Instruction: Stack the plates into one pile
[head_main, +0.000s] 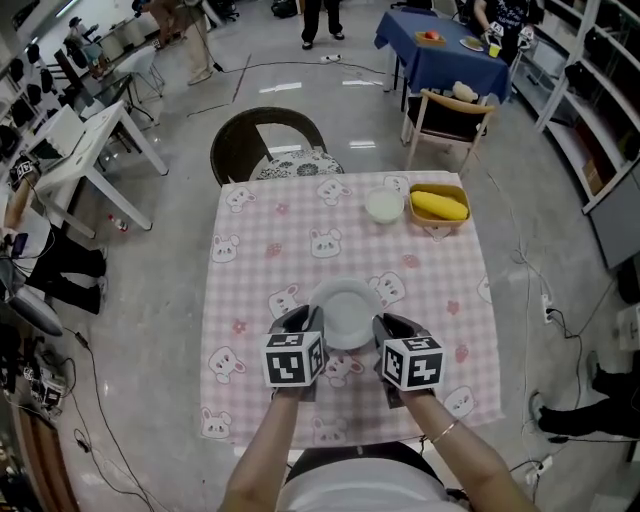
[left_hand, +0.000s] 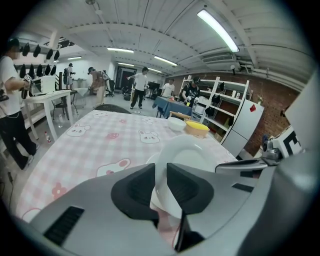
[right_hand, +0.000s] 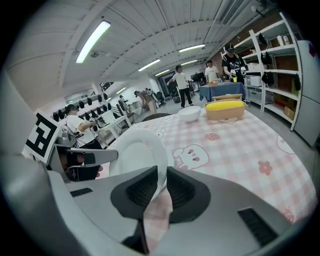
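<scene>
A white plate (head_main: 346, 312) is near the front middle of the pink checked tablecloth (head_main: 260, 250), held from both sides. My left gripper (head_main: 305, 322) is shut on its left rim, and my right gripper (head_main: 385, 325) is shut on its right rim. In the left gripper view the plate (left_hand: 185, 155) has its rim pinched between the dark pads of the left gripper (left_hand: 161, 187). The right gripper view shows the plate (right_hand: 137, 155) clamped by the right gripper (right_hand: 162, 187), with cloth showing below. I cannot tell whether the plate rests on the cloth or hangs just above it.
A white bowl (head_main: 384, 205) and a yellow-filled tub (head_main: 438, 205) stand at the table's far right corner. A dark round chair (head_main: 268, 145) is behind the far edge. A blue table (head_main: 440, 50), white desks (head_main: 90, 150) and several people are farther off.
</scene>
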